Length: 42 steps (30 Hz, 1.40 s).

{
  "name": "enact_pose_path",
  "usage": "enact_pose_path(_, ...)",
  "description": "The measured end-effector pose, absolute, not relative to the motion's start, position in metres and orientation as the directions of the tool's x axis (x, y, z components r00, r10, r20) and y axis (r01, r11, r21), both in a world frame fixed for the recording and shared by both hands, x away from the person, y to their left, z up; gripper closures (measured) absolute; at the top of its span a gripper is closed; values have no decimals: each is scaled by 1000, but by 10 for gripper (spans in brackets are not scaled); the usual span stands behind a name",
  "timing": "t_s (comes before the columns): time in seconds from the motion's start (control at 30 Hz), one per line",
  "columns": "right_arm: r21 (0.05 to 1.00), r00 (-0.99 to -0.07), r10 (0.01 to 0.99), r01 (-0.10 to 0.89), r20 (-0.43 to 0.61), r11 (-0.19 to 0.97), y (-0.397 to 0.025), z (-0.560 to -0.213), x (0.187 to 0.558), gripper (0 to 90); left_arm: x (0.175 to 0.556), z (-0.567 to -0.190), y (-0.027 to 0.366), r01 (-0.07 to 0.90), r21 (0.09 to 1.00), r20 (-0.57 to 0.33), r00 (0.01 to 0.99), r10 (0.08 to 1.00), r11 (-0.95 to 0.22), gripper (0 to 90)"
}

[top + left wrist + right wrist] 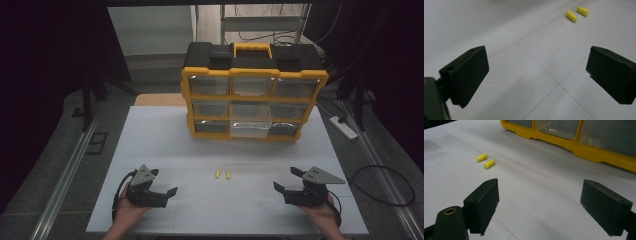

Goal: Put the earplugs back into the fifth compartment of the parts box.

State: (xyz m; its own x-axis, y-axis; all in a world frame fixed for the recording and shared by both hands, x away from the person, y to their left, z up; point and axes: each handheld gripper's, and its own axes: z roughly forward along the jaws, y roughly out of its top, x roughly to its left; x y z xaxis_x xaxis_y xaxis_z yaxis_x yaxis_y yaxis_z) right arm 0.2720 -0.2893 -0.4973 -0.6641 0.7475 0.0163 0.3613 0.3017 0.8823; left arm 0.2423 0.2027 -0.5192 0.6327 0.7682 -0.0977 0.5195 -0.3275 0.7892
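Two yellow earplugs lie side by side, close but apart, near the middle of the white table, in front of the yellow-and-black drawer organizer, whose middle bottom drawer stands pulled out. The left hand-held gripper rests low at the near left with jaws spread wide and empty; the right hand-held gripper rests at the near right, likewise spread and empty. The earplugs lie between the two, forward of both and well apart from each. Judged step: approach and pick one earplug. Bring one hand-held gripper down over a single earplug, set the jaws across its short width, and close gently, since foam likely squashes and rolls
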Motion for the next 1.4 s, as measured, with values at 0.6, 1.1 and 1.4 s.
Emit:
enact_pose_path(0.6, 871, -733, 680, 338, 6, 356, -251, -474, 282, 172, 243, -519, 199, 510, 790, -81, 636, 767, -340, 46)
enact_pose_path(1.1, 841, -806, 592, 317, -6, 440, -211, -473, 303, 182, 242, -520, 198, 510, 785, -69, 636, 769, -351, 49)
enact_pose_path(1.4, 843, -822, 569, 297, -13, 448, -196, -472, 312, 190, 243, -521, 197, 511, 781, -62, 636, 769, -360, 49)
